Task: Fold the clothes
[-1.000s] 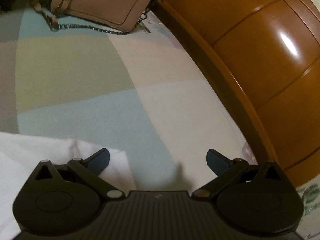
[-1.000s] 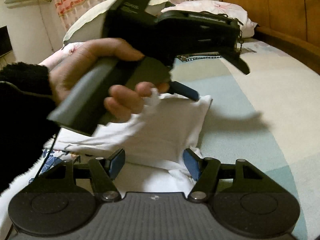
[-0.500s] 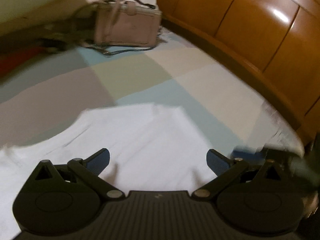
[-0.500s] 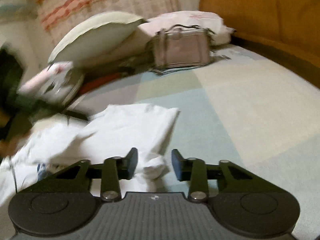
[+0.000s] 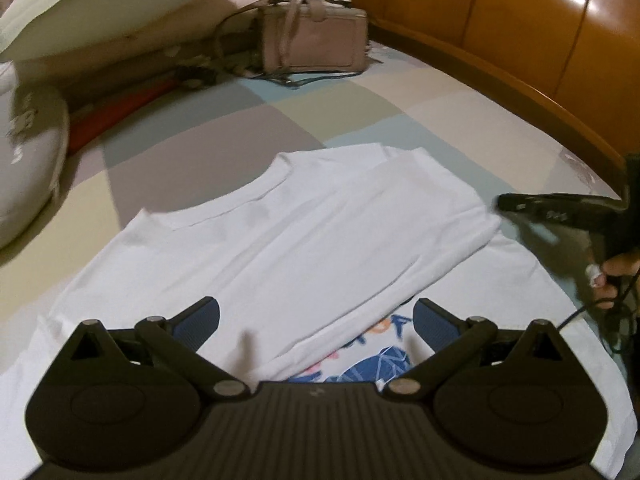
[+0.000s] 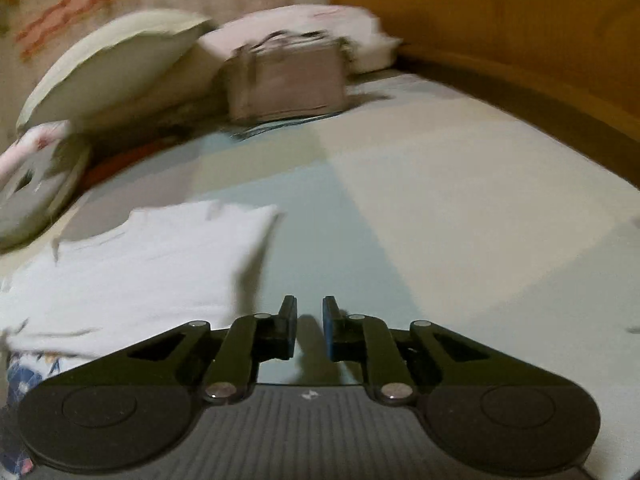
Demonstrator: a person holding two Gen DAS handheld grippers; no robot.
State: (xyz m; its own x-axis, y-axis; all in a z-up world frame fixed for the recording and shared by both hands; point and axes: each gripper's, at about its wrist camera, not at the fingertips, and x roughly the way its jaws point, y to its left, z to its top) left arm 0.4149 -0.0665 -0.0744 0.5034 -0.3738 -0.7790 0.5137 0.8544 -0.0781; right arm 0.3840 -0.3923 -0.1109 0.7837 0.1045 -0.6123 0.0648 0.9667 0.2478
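A white T-shirt (image 5: 304, 248) lies on the bed with one side folded over; a blue and orange print (image 5: 376, 356) shows below the fold. My left gripper (image 5: 316, 320) is open and empty, just above the shirt. My right gripper (image 6: 310, 332) has its jaws nearly closed with a narrow gap and nothing between them; it sits over the bedsheet, right of the shirt (image 6: 132, 268). The right gripper also shows in the left wrist view (image 5: 568, 216), held by a hand at the shirt's right edge.
A pink handbag (image 5: 316, 44) with a chain strap stands at the far end of the bed, next to pillows (image 5: 108, 4). A wooden headboard (image 5: 520, 24) curves along the right. A grey cushion (image 5: 28, 152) lies at the left. The patchwork bedsheet (image 6: 440, 208) stretches right of the shirt.
My right gripper has let go of the shirt fabric, closed further and moved off to the right. My left gripper has pulled back, so the folded shirt is now in front of it.
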